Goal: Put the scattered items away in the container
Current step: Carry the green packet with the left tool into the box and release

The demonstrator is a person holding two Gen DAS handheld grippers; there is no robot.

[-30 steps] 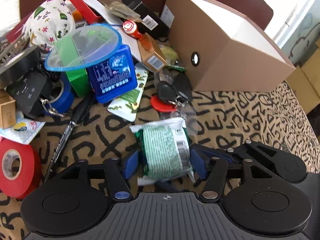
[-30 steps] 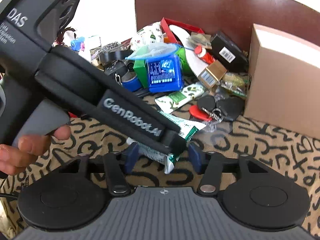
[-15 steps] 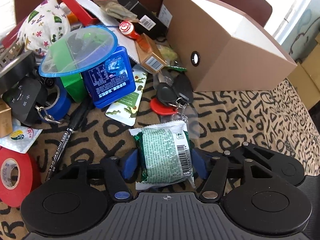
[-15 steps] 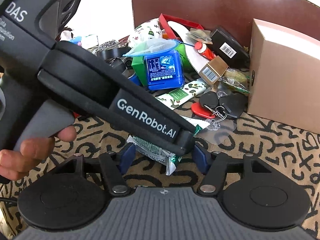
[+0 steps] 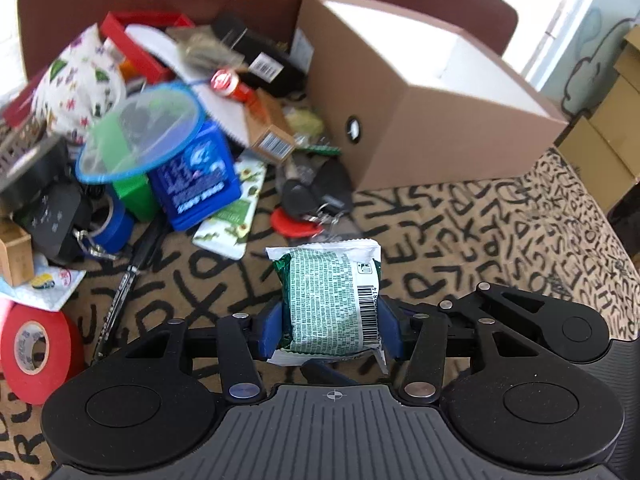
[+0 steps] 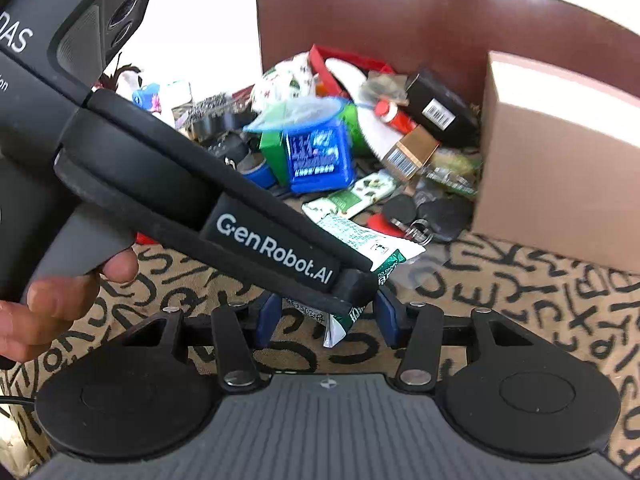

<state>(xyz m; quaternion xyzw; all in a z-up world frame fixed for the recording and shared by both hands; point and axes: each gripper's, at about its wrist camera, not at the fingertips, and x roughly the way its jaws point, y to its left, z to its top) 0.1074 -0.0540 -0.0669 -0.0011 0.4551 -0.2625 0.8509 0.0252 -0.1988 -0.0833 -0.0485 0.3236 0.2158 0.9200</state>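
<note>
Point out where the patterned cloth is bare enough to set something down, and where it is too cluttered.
Bare cloth runs in front of the cardboard box, to the right of the green snack packet that the closing left gripper pinches. A narrower strip lies between that packet and the black marker. Crowded: the pile around the blue box and red tape roll.

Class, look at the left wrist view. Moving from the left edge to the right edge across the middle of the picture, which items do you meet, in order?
Red tape roll → black pen → blue box → green snack packet → brown cardboard box.
</note>
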